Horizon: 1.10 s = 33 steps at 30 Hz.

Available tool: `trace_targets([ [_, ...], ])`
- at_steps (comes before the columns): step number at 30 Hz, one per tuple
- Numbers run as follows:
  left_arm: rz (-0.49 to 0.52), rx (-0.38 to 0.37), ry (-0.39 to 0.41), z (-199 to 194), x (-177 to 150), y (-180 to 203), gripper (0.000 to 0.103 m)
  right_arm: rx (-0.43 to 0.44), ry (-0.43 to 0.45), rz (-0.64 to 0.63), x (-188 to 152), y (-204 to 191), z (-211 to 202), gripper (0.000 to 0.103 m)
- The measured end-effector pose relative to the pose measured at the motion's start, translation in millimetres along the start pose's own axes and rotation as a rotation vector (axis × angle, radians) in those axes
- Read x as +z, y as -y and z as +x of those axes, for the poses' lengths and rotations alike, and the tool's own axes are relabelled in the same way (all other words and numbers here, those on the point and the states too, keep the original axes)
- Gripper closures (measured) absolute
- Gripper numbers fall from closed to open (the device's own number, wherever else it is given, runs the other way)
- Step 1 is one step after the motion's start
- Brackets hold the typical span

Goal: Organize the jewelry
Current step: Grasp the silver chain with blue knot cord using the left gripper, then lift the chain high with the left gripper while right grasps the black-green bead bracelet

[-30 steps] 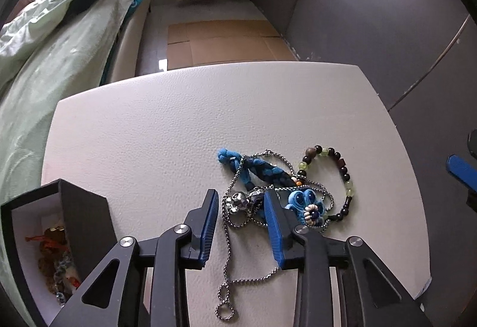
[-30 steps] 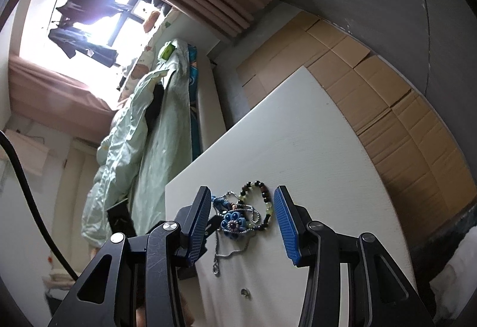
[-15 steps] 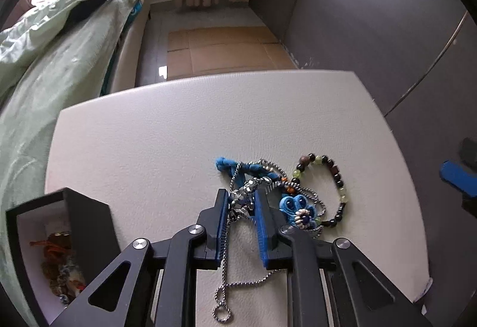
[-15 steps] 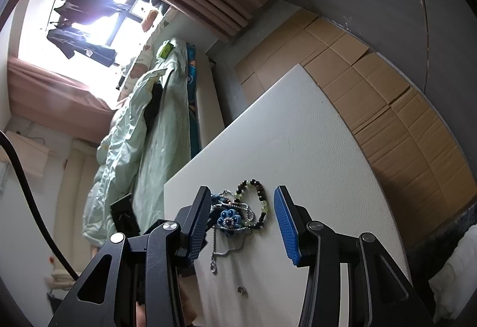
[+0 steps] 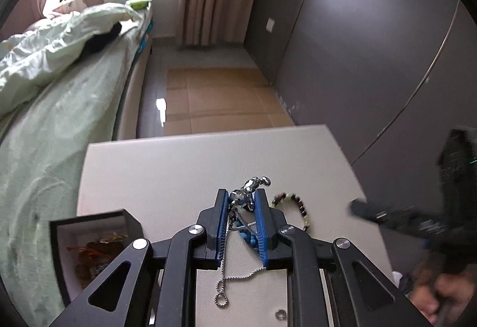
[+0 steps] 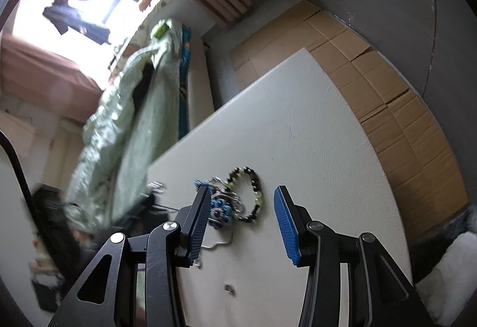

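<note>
My left gripper [image 5: 241,195] is shut on a silver chain necklace [image 5: 249,188]. Its shiny pendant pokes up between the blue pads and the ball chain hangs down to the white table [image 5: 167,166]. A blue knotted ornament [image 5: 247,237] lies under the jaws. A bead bracelet [image 5: 293,201] with dark and green beads lies just right of it. My right gripper [image 6: 241,201] is open and empty, held above the same pile; the bracelet [image 6: 253,193] and blue ornament [image 6: 219,209] show between its fingers.
An open black jewelry box [image 5: 89,240] with white lining and reddish pieces inside stands at the table's left front. A small ring [image 5: 279,314] lies near the front edge. A bed with green bedding [image 5: 53,82] runs along the left. Cardboard [image 5: 220,100] covers the floor beyond.
My left gripper closed on the silver necklace and lifted it off the pile, tilting the view upward. The right gripper stayed open and shifted slightly closer to the jewelry.
</note>
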<state>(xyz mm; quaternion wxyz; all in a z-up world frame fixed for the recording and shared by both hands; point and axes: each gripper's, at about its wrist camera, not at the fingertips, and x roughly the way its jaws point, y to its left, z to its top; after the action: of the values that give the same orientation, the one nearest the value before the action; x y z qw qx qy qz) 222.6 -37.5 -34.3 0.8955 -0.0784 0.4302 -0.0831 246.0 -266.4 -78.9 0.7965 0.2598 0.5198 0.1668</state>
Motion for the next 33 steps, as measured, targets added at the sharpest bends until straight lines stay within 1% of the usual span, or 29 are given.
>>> trace_targets([
  [6,-0.029,-0.014,0.076,-33,5,-6,0.085,-0.076,-0.049,-0.105,-2,-16,27,0.058],
  [11,-0.041,-0.025,0.135,-56,8,-7,0.085,-0.182,-0.067,-0.198,-4,-29,49,0.06],
  [14,-0.041,-0.028,0.172,-71,8,-6,0.085,-0.225,-0.089,-0.229,-5,-30,61,0.065],
  [15,-0.041,-0.029,0.188,-78,9,-5,0.085,-0.262,-0.096,-0.249,-7,-31,66,0.068],
  [18,-0.043,-0.031,0.225,-93,12,-5,0.085,-0.33,-0.101,-0.31,-10,-37,70,0.071],
  [20,-0.046,-0.032,0.244,-101,13,-4,0.085,-0.343,-0.113,-0.34,-12,-38,71,0.073],
  [21,-0.047,-0.034,0.252,-104,14,-4,0.085,-0.358,-0.12,-0.363,-14,-40,71,0.081],
  [22,-0.048,-0.035,0.257,-106,16,-5,0.085,-0.375,-0.127,-0.384,-16,-40,71,0.093],
  [24,-0.05,-0.032,0.271,-113,18,-5,0.085,-0.364,-0.136,-0.407,-18,-38,69,0.093],
  [26,-0.051,-0.027,0.282,-119,20,-5,0.085,-0.342,-0.141,-0.396,-17,-36,66,0.094],
  [29,-0.044,-0.01,0.303,-131,25,-4,0.085,-0.279,-0.1,-0.359,-10,-37,49,0.094],
  [33,-0.042,0.016,0.338,-151,35,-7,0.085,-0.205,-0.042,-0.357,-6,-48,25,0.094],
])
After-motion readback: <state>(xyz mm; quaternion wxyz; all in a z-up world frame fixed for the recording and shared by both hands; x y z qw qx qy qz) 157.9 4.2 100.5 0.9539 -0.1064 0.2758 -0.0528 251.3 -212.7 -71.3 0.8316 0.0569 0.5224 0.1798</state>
